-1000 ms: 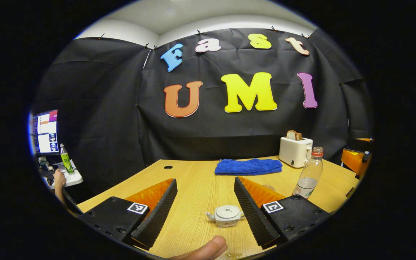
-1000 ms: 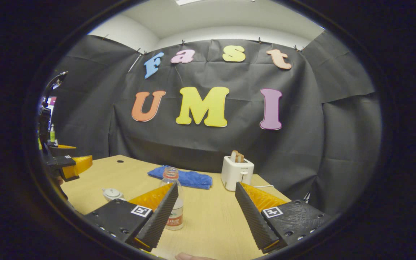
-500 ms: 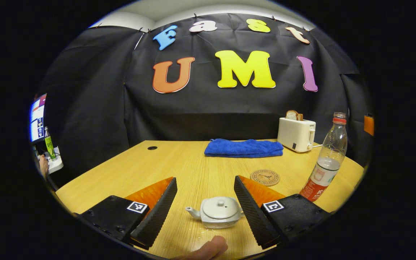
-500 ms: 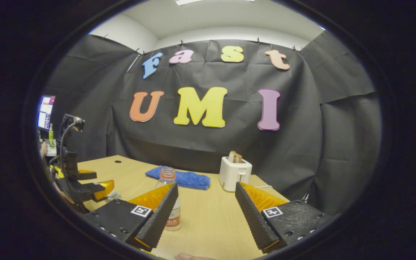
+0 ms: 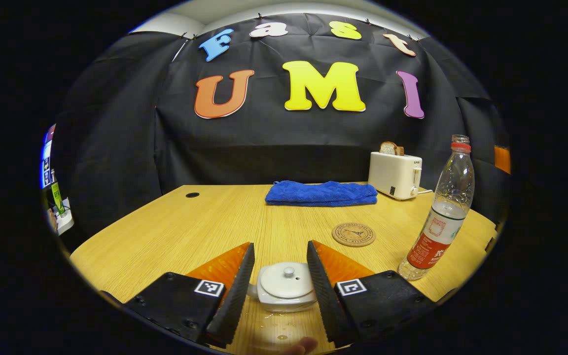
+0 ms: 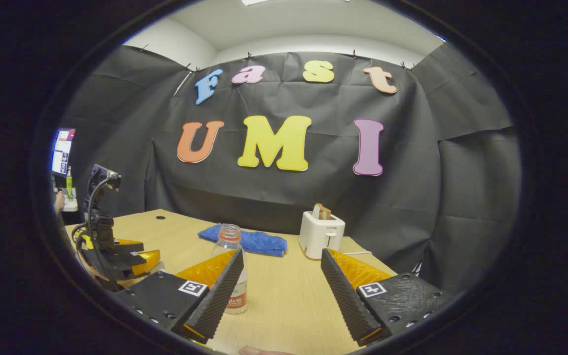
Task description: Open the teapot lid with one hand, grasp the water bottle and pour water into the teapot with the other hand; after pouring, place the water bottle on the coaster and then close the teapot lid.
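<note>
At the far left of the table [image 5: 175, 231] we hold the left gripper [image 5: 278, 276] low over the teapot [image 5: 284, 296], its 2 fingers set at a moderate gap that brackets the pot body on both sides; whether the pads touch the porcelain cannot be told from the left gripper view. We judge this placement as the approach to step 1: the lid [image 5: 286, 279] is seated on the pot with its small knob between the fingers, so the fingers must narrow further on the knob before the lid can lift. Small water drops lie on the wood just in front of the pot. Moving right, a blue towel [image 5: 321, 193] lies folded near the back edge, well apart from the pot and out of the working line. The coaster [image 5: 353, 234] lies flat and bare between the towel and the bottle, kept free to receive the bottle after pouring. A white toaster [image 5: 395, 175] with bread in its slot stands behind the coaster, near the wall, and does not obstruct. The water bottle [image 5: 439, 217] stands upright at the right side, uncapped, partly filled, not yet grasped. In the right gripper view, the right gripper [image 6: 280, 288] hangs with its fingers spread wide and holding nothing, the bottle just behind its left finger; we judge it must shift left to centre the bottle.
</note>
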Demonstrator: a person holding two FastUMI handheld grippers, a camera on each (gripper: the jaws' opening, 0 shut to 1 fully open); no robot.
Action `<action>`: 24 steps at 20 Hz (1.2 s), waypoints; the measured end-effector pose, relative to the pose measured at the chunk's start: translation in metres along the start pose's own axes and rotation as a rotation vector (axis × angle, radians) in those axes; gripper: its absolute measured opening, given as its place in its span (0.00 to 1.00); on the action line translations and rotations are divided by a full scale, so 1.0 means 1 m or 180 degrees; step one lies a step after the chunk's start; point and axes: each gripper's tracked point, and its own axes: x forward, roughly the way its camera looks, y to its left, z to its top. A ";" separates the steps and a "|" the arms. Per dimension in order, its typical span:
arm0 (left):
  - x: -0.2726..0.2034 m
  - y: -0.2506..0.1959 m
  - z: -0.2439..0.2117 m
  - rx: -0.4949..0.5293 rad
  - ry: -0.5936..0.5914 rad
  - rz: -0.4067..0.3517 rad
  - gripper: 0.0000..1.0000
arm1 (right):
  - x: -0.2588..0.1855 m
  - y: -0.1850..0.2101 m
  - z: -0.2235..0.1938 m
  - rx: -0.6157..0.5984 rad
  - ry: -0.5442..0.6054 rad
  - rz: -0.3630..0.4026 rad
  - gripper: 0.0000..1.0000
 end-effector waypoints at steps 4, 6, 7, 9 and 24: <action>0.002 -0.002 0.001 0.0050 -0.0033 -0.0036 0.49 | 0.000 -0.001 0.001 0.0009 0.0000 -0.0015 0.95; 0.002 -0.002 0.001 0.0064 -0.0047 -0.0034 0.39 | 0.001 -0.003 0.000 0.0006 0.0007 -0.0021 0.95; 0.003 -0.001 0.001 0.0066 -0.0047 -0.0028 0.37 | 0.002 -0.002 -0.001 0.0004 0.0010 -0.0023 0.95; 0.002 0.000 0.002 0.0044 -0.0043 -0.0043 0.29 | 0.001 -0.002 -0.002 0.0000 0.0014 -0.0024 0.95; -0.020 0.018 0.044 -0.0002 -0.0311 0.0037 0.08 | 0.007 0.018 -0.020 -0.0114 0.0124 0.0061 0.95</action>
